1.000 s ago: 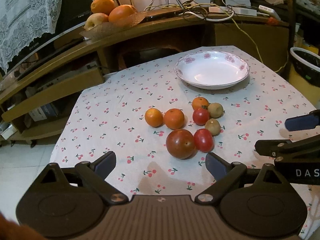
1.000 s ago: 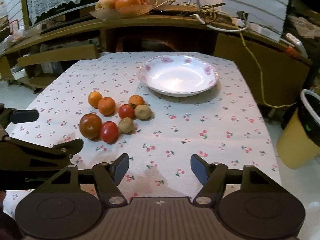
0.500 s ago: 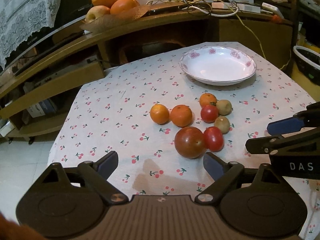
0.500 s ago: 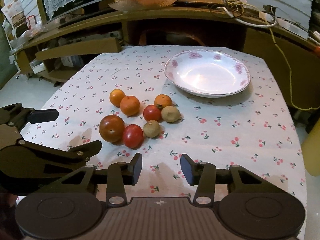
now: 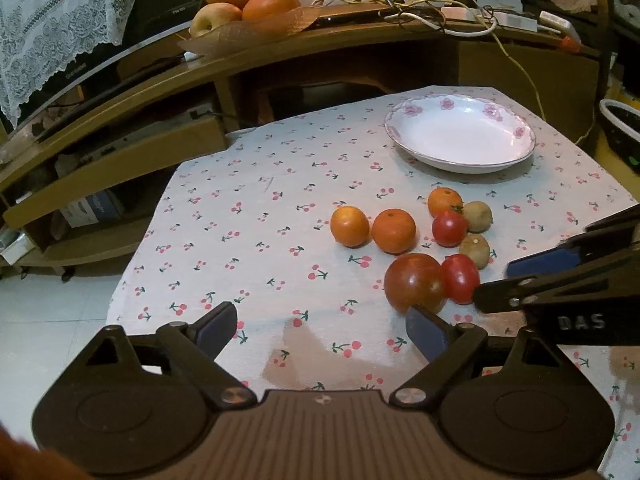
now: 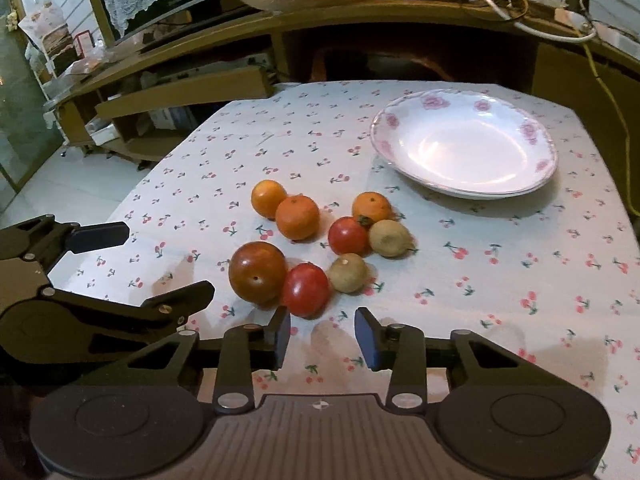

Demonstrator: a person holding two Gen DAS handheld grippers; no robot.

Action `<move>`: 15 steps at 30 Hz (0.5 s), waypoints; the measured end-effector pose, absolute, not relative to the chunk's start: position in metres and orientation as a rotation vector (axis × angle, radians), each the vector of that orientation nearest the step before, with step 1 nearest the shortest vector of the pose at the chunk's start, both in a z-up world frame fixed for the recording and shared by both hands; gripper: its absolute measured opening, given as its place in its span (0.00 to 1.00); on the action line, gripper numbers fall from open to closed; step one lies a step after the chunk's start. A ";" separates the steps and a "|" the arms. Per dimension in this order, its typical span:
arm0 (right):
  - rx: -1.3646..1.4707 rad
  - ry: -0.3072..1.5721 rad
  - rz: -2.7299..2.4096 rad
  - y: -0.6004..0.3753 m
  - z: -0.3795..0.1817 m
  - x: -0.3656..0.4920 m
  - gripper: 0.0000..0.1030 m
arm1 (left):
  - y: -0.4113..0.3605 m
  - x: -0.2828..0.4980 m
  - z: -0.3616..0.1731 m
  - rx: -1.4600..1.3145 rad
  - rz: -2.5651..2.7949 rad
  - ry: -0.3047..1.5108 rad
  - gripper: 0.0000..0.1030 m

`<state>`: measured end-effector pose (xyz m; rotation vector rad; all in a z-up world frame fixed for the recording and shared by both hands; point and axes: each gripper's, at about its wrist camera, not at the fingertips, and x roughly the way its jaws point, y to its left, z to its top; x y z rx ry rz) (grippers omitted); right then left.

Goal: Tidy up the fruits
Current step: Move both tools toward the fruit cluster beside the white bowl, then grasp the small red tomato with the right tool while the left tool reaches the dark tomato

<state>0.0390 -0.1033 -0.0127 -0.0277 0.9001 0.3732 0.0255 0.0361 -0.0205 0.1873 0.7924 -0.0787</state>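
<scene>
A cluster of fruit lies on the cherry-print tablecloth point(image 6: 500, 272): a large dark red fruit point(image 6: 258, 273), two red tomatoes point(image 6: 306, 289) point(image 6: 348, 236), three oranges point(image 6: 298, 217) and two brownish kiwis point(image 6: 347, 273). A white flowered plate point(image 6: 464, 148) stands empty behind them. My right gripper point(image 6: 322, 336) is open, partly narrowed, just in front of the near tomato. My left gripper point(image 5: 320, 324) is wide open and empty, left of the cluster point(image 5: 416, 282). The plate also shows in the left wrist view point(image 5: 460, 138).
A wooden shelf unit point(image 5: 280, 52) behind the table carries a tray of fruit point(image 5: 244, 4) and cables. A yellow bin point(image 5: 620, 128) stands at the right. The table's left edge drops to a white floor point(image 5: 52, 320).
The right gripper has moved forward and left toward the fruit cluster and its jaws have narrowed. The left gripper has shifted left, so the fruit sits further right in its view.
</scene>
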 end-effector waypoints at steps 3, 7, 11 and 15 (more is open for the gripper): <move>-0.024 0.914 0.395 -0.099 -0.017 0.045 0.27 | 0.036 0.025 -0.021 0.203 -0.072 0.788 0.93; -0.024 0.927 0.417 -0.094 -0.023 0.052 0.22 | 0.042 0.028 -0.022 0.182 -0.069 0.797 0.92; -0.022 0.928 0.424 -0.092 -0.026 0.059 0.22 | 0.043 0.029 -0.024 0.180 -0.077 0.806 0.92; -0.011 0.931 0.432 -0.092 -0.028 0.065 0.26 | 0.038 0.027 -0.024 0.193 -0.112 0.807 0.92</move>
